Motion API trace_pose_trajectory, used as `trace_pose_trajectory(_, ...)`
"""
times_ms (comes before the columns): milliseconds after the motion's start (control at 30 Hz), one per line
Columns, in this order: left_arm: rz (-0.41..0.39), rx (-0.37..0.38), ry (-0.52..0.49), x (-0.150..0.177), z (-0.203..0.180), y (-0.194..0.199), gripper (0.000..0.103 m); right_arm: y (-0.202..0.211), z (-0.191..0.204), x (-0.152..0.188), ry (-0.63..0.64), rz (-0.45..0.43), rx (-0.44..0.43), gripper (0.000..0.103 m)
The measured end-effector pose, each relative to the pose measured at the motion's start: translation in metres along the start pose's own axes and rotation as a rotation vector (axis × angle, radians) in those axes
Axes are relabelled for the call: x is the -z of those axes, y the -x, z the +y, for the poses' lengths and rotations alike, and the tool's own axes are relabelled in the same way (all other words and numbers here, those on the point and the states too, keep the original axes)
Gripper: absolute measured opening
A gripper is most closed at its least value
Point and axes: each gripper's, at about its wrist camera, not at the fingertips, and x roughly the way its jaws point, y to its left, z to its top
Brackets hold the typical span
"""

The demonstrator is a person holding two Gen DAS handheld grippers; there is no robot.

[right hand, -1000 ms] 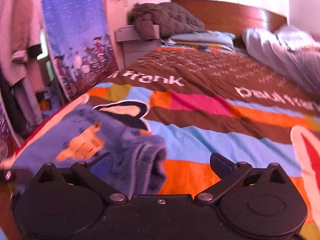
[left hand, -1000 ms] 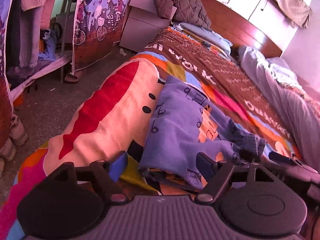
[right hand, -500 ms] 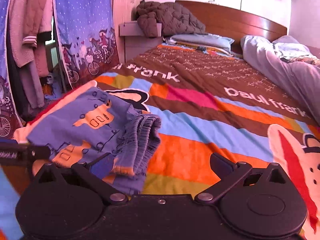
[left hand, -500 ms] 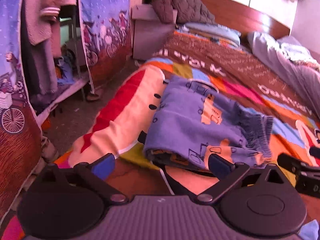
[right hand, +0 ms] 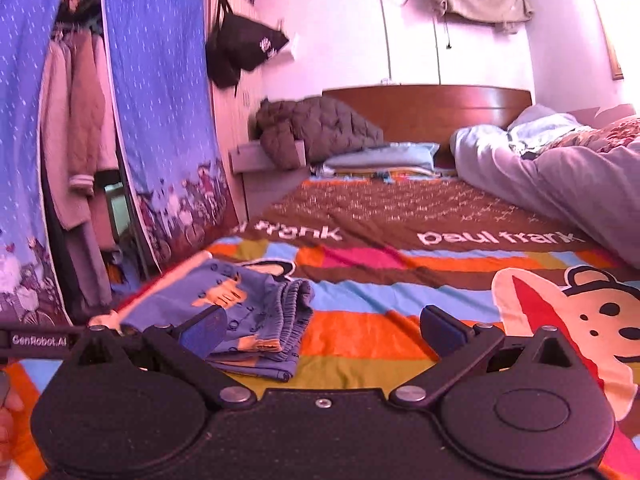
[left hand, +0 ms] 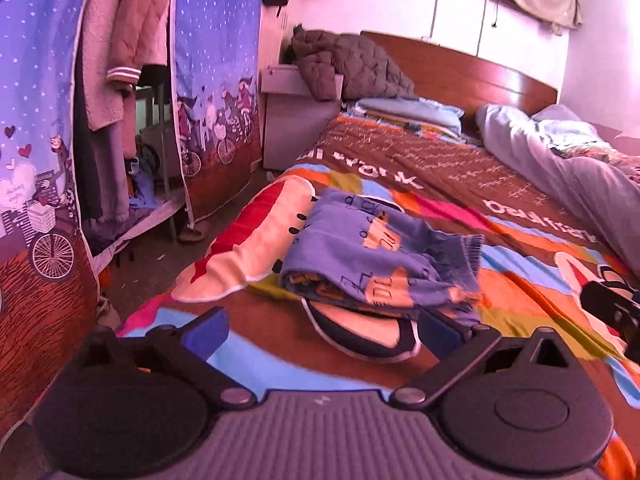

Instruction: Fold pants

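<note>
pants: the blue pants (left hand: 380,256) with orange print lie folded in a compact stack on the bed cover, ahead of the left tool and a little to its right; in the right wrist view the same pants (right hand: 240,312) sit ahead and to the left of the right tool, the gathered waistband on the side facing it.
left tool: the left tool (left hand: 322,330) has its blue-padded fingers spread wide with nothing between them; it hangs above the cover, clear of the pants, just short of their near edge.
right tool: the right tool (right hand: 322,326) is also spread wide and pinches nothing; its left pad overlaps the pants in the view, but contact cannot be told.
bed cover: the striped, multicoloured bed cover (left hand: 500,240) carries the pants and shows white lettering on a brown band beyond them.
duvet: a grey duvet (right hand: 560,176) is bunched far ahead to the right of both tools.
jacket: a dark quilted jacket (right hand: 316,128) sits on the nightstand, far ahead by the headboard.
curtain: a blue printed curtain (left hand: 212,80) hangs to the left of the left tool, beside hanging clothes.
</note>
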Motion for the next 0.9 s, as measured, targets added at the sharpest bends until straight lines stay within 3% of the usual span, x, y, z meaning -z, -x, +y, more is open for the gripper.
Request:
trace_pose_trajectory(267, -0.054, -0.037, 0.018, 0.031, 0.005, 0.038, 0.103, 0.034, -0.005, 0.029, -0.052, -0.002, 0.025, 0.102)
trace_pose_trajectory(500, -0.137, -0.076, 0.009, 0.045, 0.000, 0.067, 0.103, 0.051, -0.009, 0.047, -0.098, 0.016, -0.085, 0.102)
trace_pose_trajectory(767, -0.175, -0.108, -0.014, 0.044, -0.010, 0.065, 0.103, 0.063, -0.004, 0.050, -0.018, -0.054, -0.077, 0.102)
trace_pose_trajectory(900, -0.155, -0.105, -0.013, 0.043, -0.010, 0.058, 0.103, 0.060, -0.004, 0.048, -0.002, -0.063, -0.055, 0.102)
